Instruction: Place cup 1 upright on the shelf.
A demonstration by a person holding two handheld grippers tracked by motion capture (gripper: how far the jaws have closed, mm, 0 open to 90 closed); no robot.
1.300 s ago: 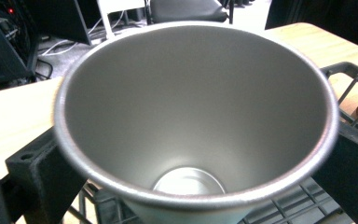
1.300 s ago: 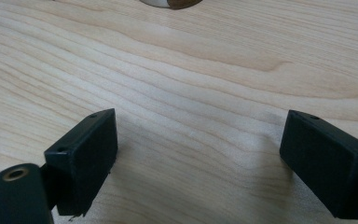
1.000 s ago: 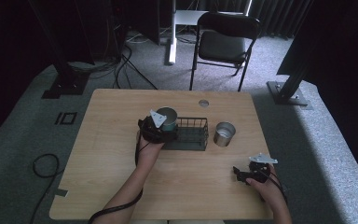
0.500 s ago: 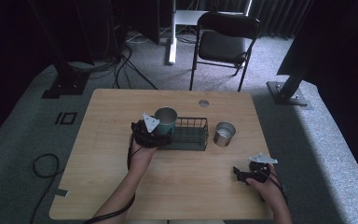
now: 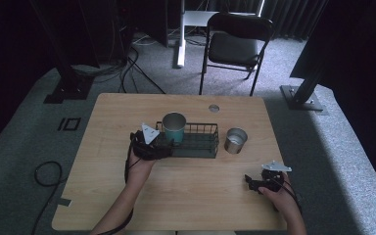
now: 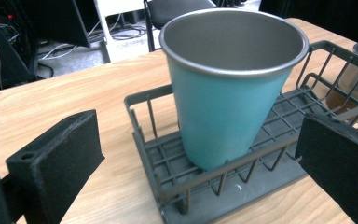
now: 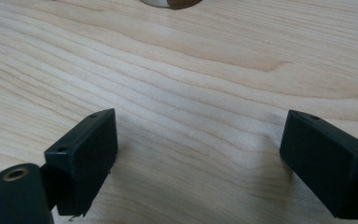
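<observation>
The left gripper (image 5: 162, 145) has drawn back from the teal cup (image 5: 174, 127) over the last second. A second ago it sat tight against the cup at the left end of the wire basket (image 5: 203, 147); now it lies just outside that end, and the cup stands by itself. In the left gripper view the jaws are spread wide, one to each side of the teal cup (image 6: 228, 88), touching neither it nor the wire basket (image 6: 168, 179). The cup stands upright inside the basket's left end, on the wire floor.

This reads as a release just finished: the cup looks placed, and the hand is clearing away. The steel cup (image 5: 235, 140) remains on the table (image 5: 196, 196) just right of the basket, probably next. The right gripper (image 5: 254, 182) has not moved, resting near the table's front right with its jaws open over bare wood (image 7: 191, 93).
</observation>
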